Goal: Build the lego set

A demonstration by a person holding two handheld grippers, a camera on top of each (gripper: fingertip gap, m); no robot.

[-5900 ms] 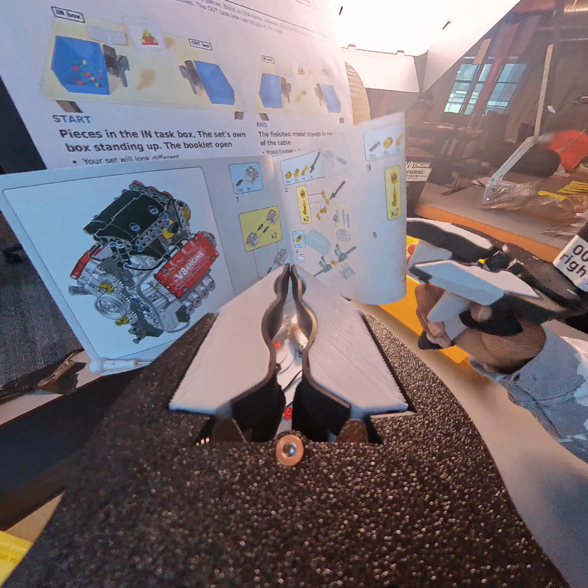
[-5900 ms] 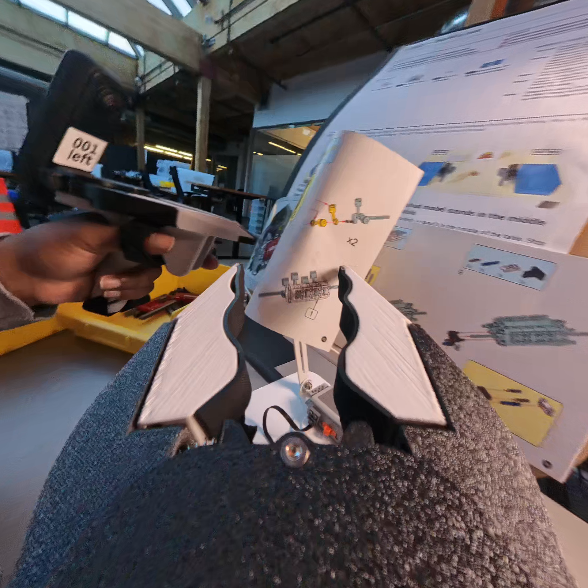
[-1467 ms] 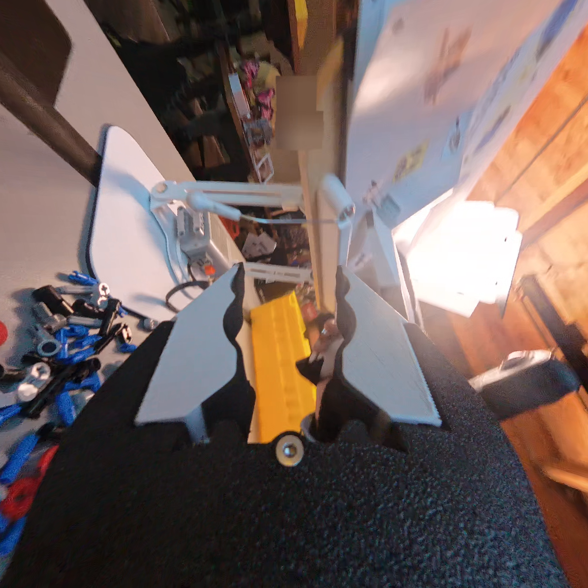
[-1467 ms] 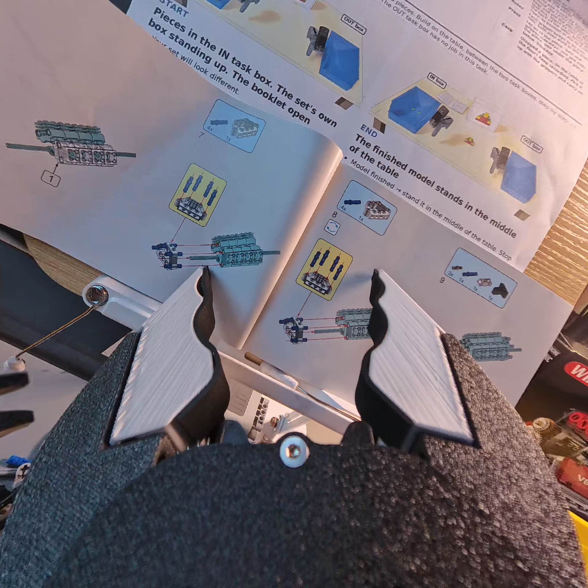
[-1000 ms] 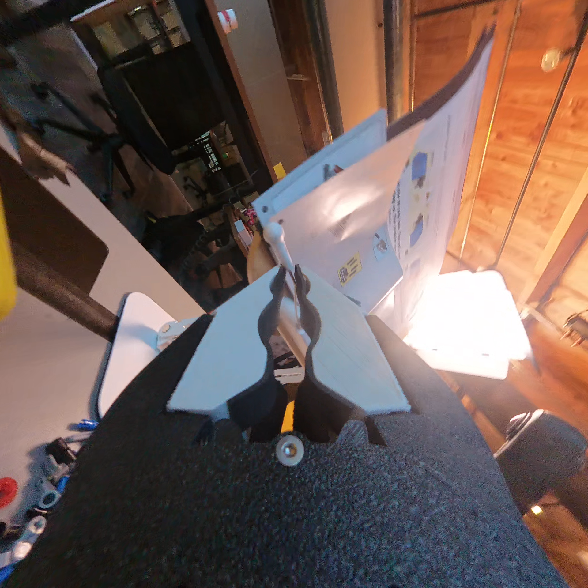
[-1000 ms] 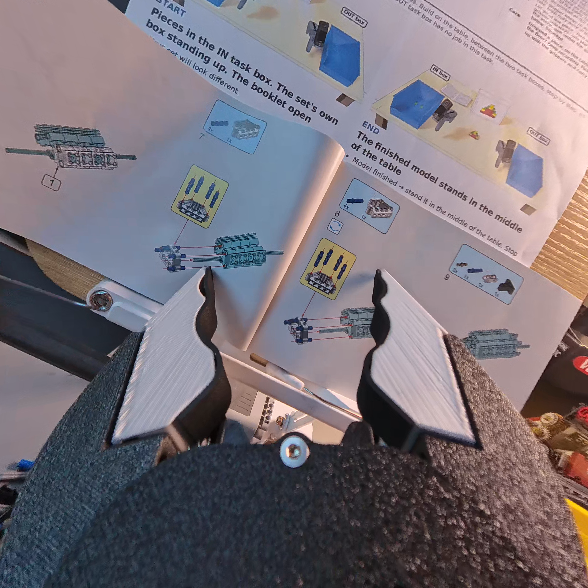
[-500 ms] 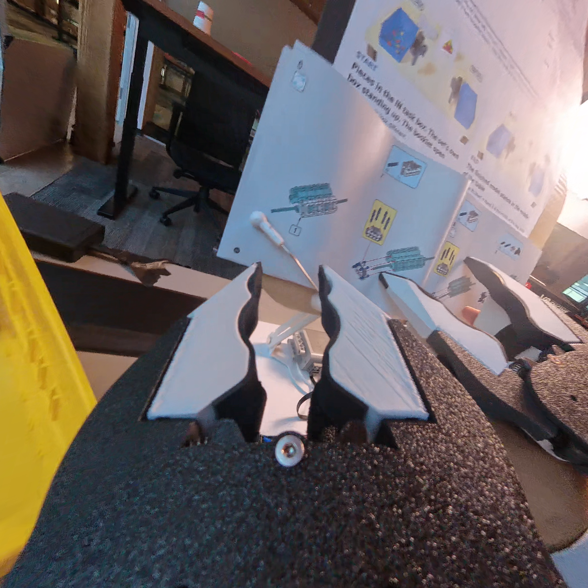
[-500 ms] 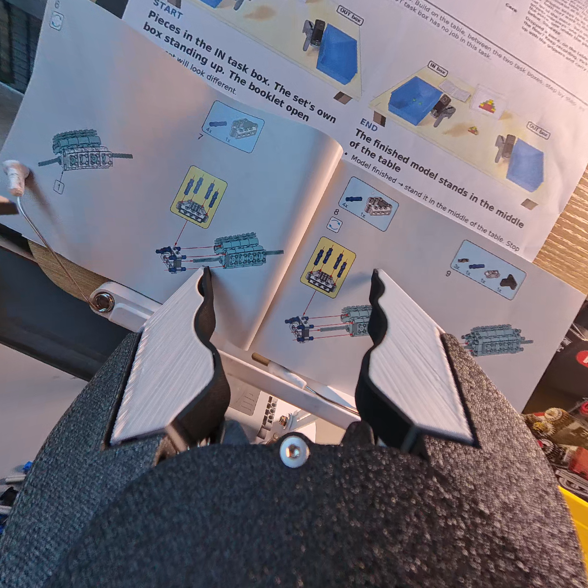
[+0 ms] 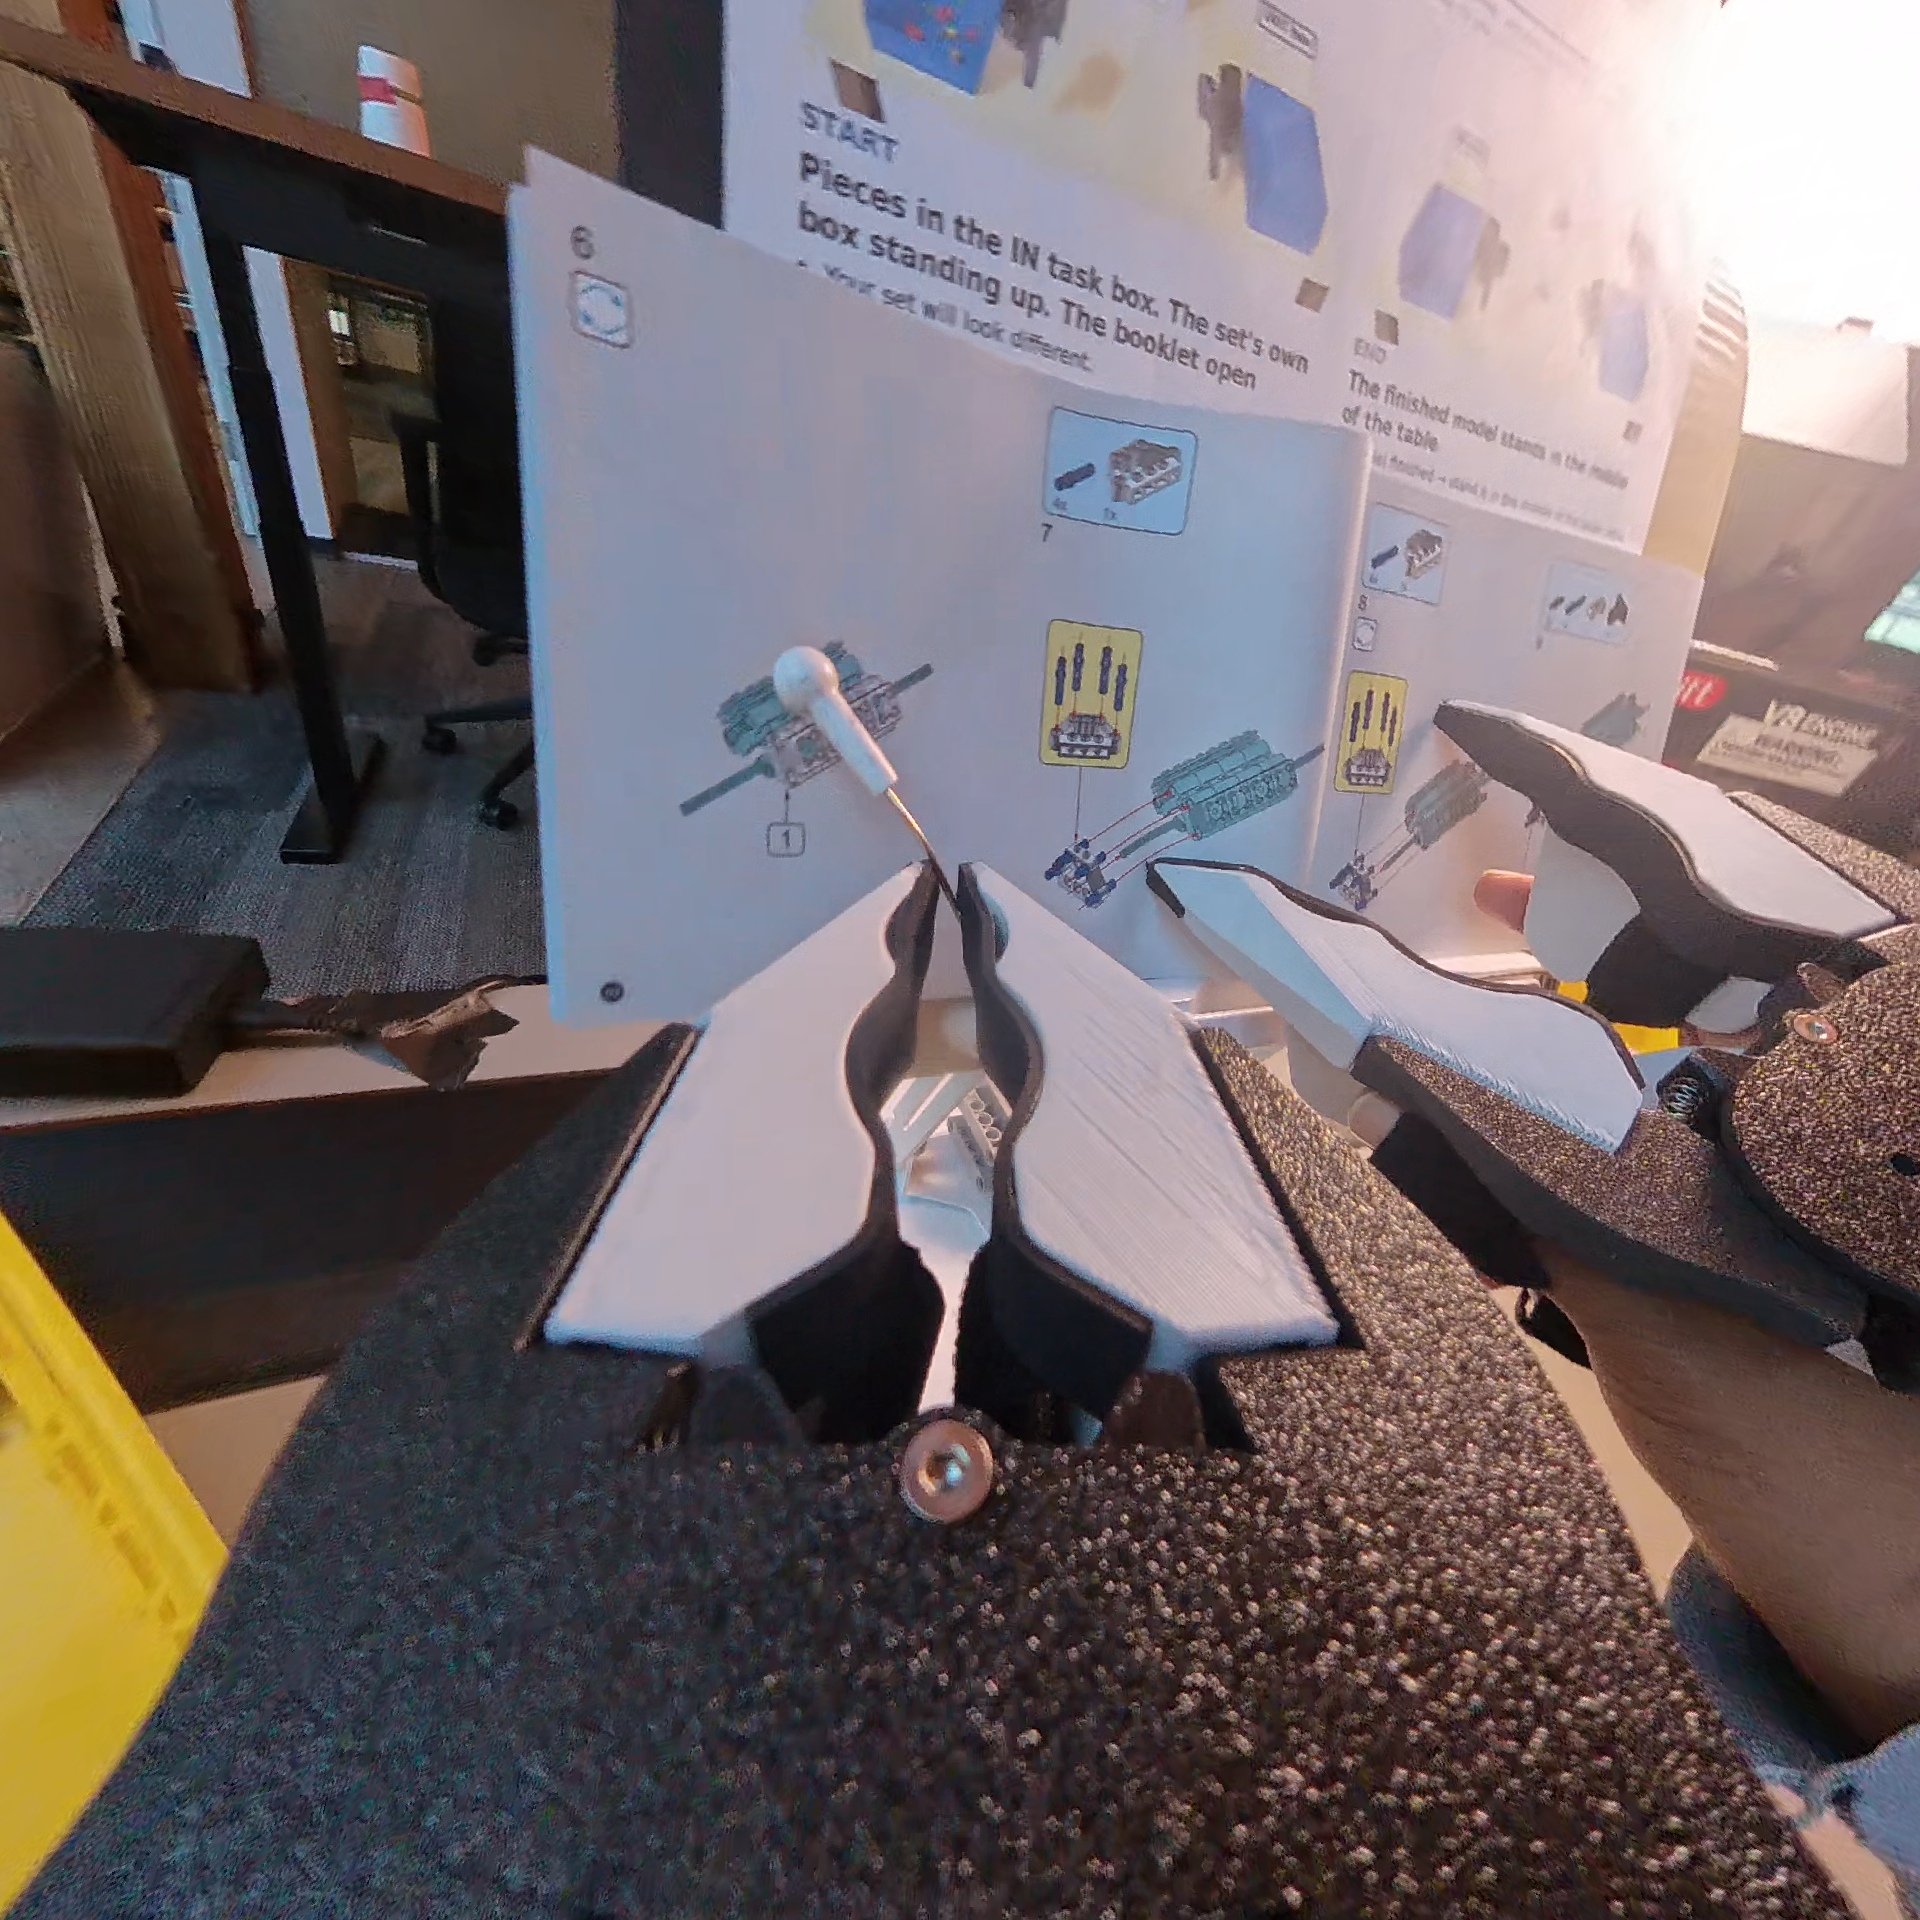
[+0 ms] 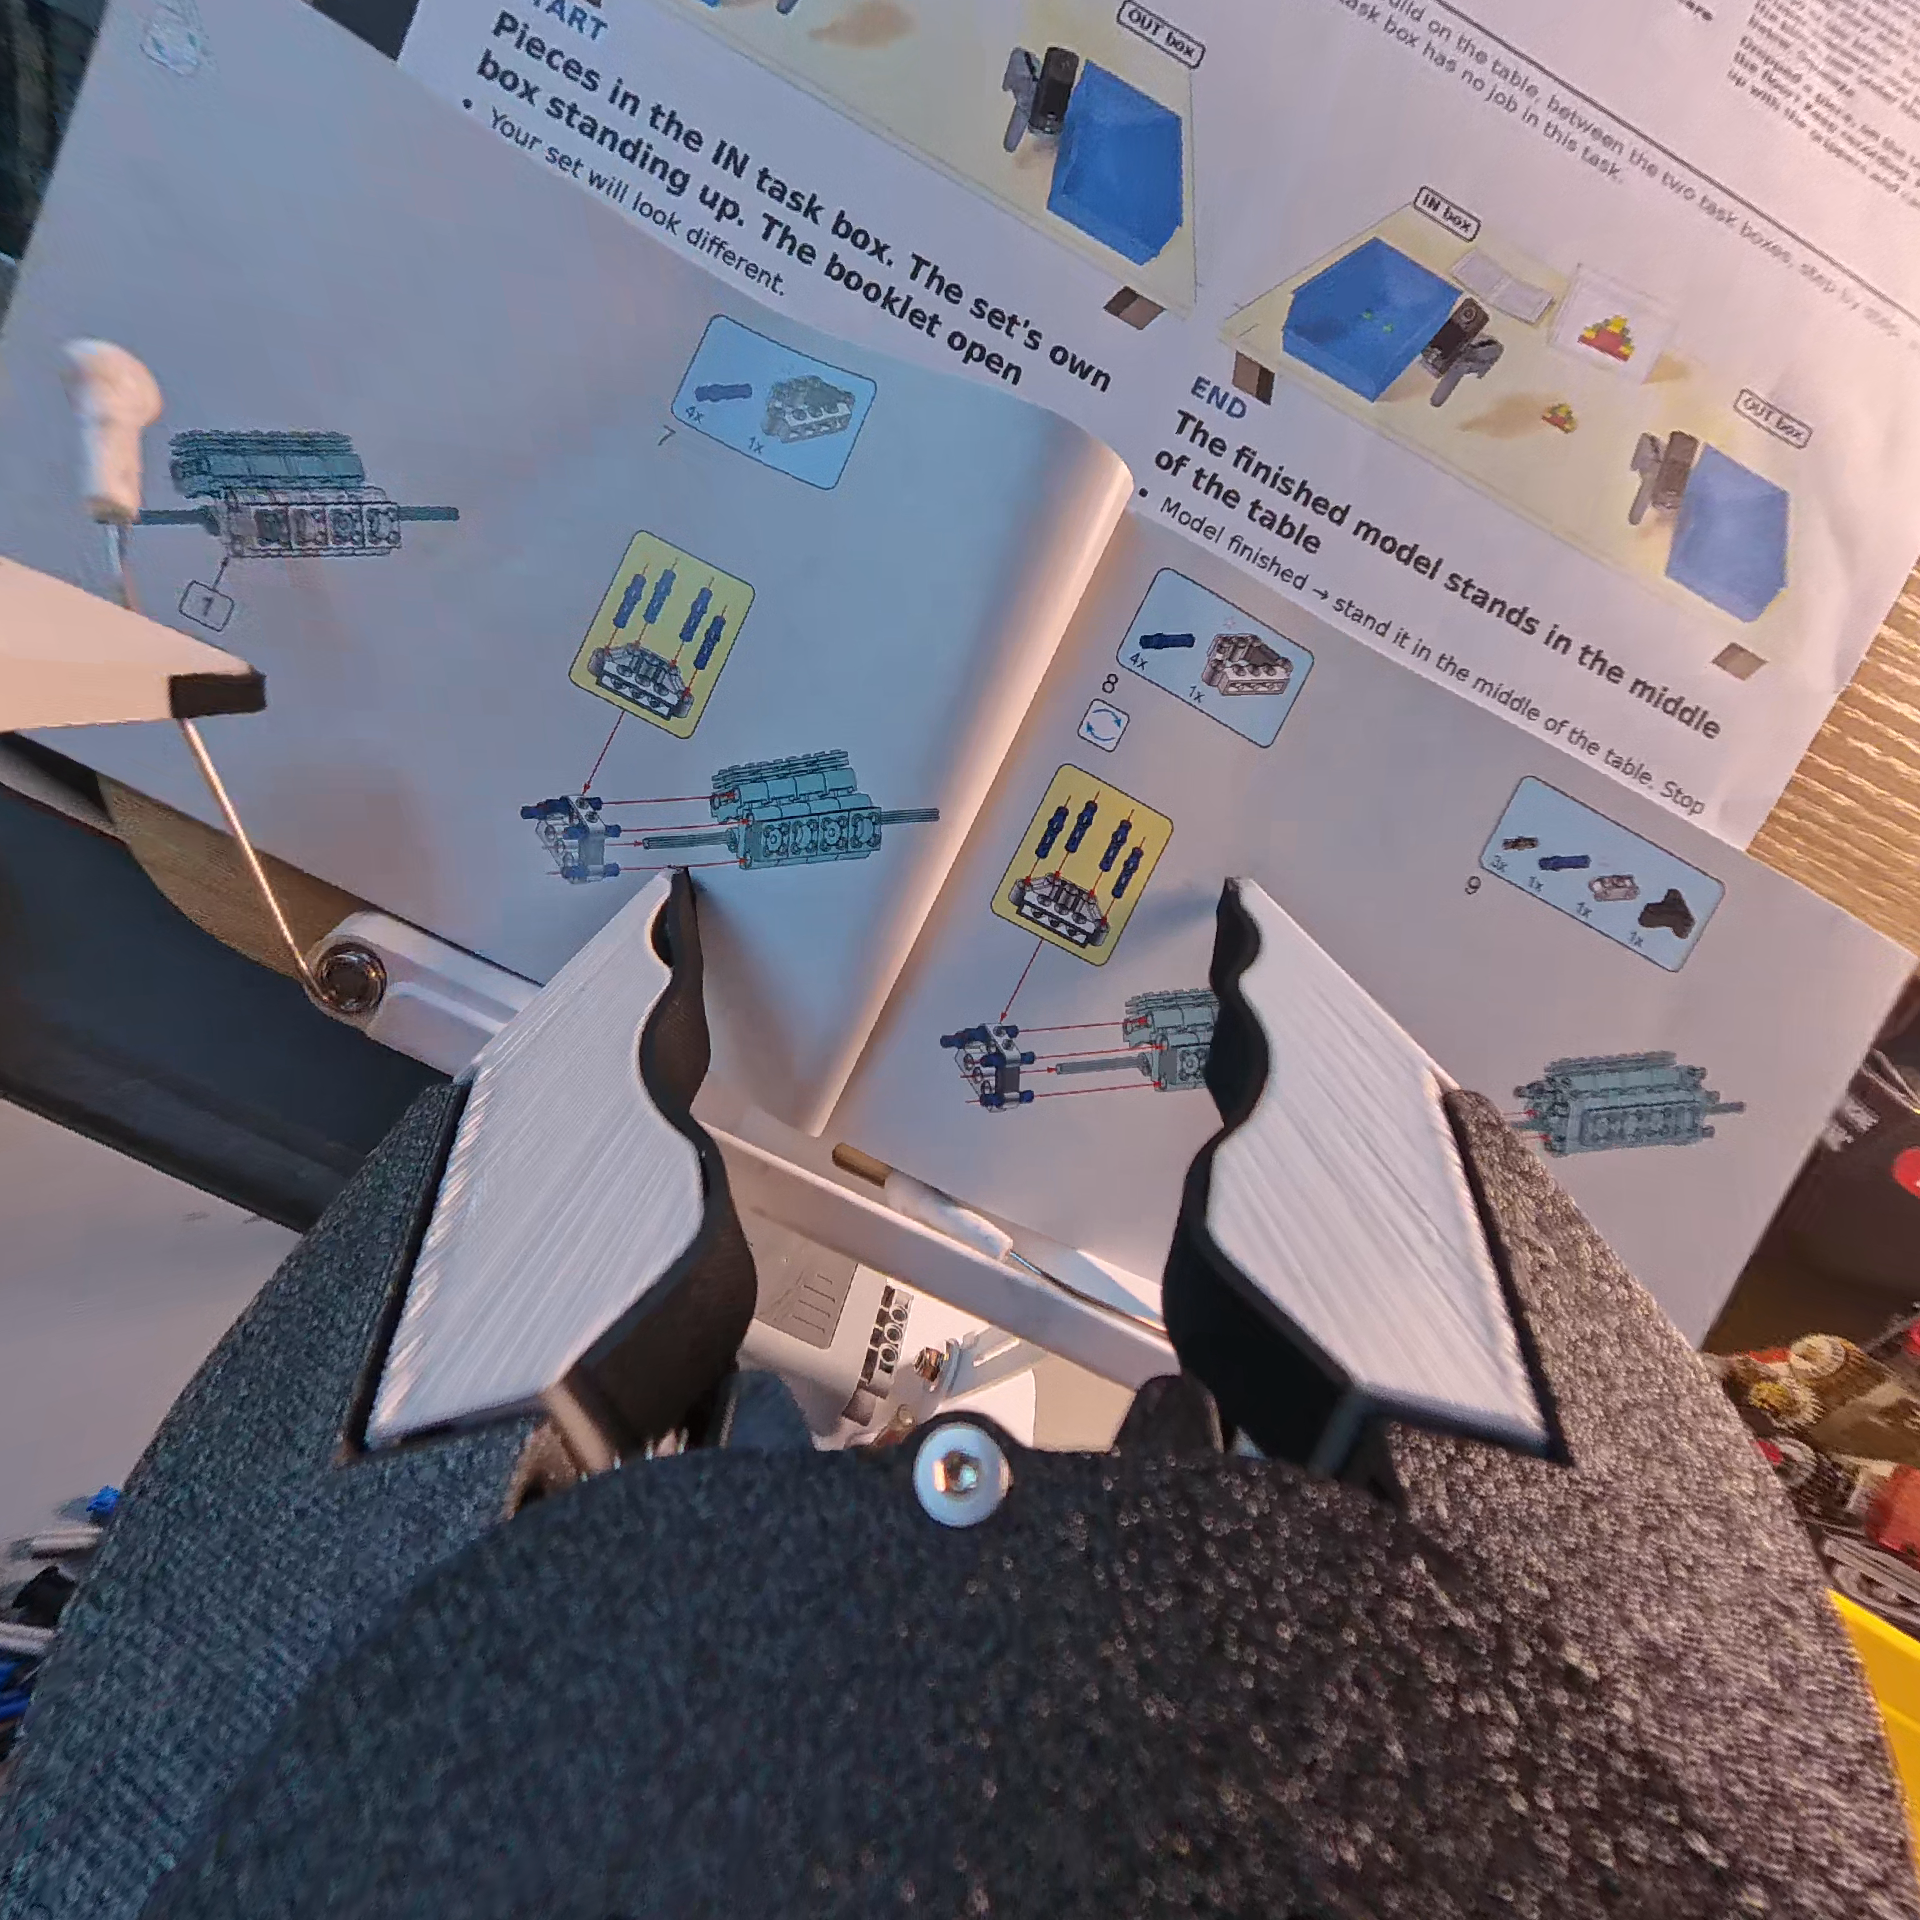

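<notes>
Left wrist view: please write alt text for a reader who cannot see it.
The left gripper is shut on the thin wire page-holder arm of a white book stand, pressed against an open instruction booklet. The right gripper, held in a hand, hangs open to the right before the facing page, with a large printed sheet behind.

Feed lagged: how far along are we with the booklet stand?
Done: the booklet stands open on its stand. In hand: the left tool is shut on the left page-holder wire, its white tip over the left page. Left: the right page-holder wire lies flat on the ledge; the right tool is open, empty.
</notes>
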